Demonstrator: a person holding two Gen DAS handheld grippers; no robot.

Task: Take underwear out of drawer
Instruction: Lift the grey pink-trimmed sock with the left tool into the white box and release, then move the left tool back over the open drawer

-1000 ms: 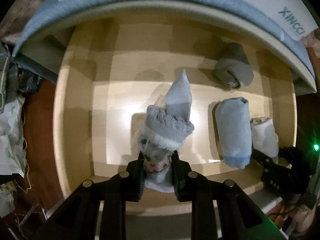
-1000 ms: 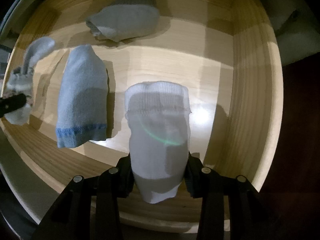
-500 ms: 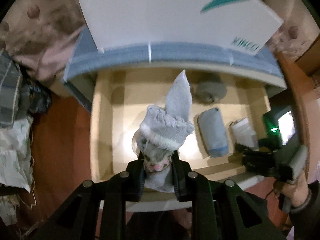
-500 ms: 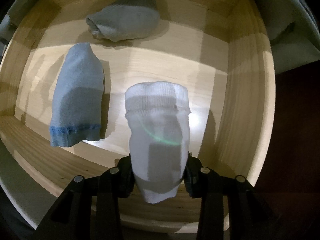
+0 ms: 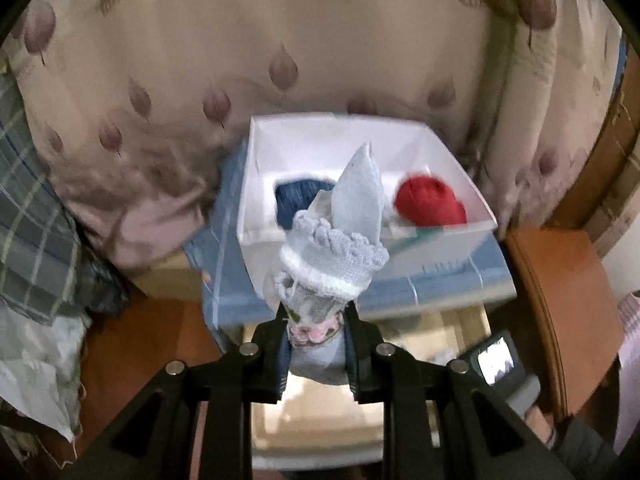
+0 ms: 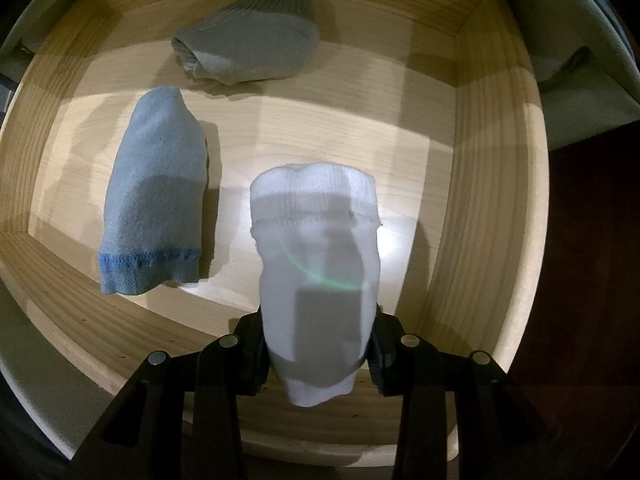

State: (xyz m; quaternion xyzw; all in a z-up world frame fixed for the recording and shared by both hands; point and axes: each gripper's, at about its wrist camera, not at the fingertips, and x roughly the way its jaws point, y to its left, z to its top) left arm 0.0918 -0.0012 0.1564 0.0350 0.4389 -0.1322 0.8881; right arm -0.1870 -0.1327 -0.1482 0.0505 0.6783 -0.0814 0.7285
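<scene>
The left gripper (image 5: pixel 316 340) pinches a frilled grey sock bundle (image 5: pixel 332 256), held up in front of a white box (image 5: pixel 256 184) containing blue and red rolls. The right gripper (image 6: pixel 318 348) clamps a white sock roll (image 6: pixel 316 264) over the wooden drawer (image 6: pixel 480 200), beside a light-blue roll (image 6: pixel 154 216) and a grey one (image 6: pixel 248 44) lying inside.

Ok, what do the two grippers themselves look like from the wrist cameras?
Both look alike: the left gripper and right gripper are matte black, with angular finger arms carrying round silver screw heads. No markings or cables show. Neither gripper's holding hand or sleeve shows in its own view.
</scene>
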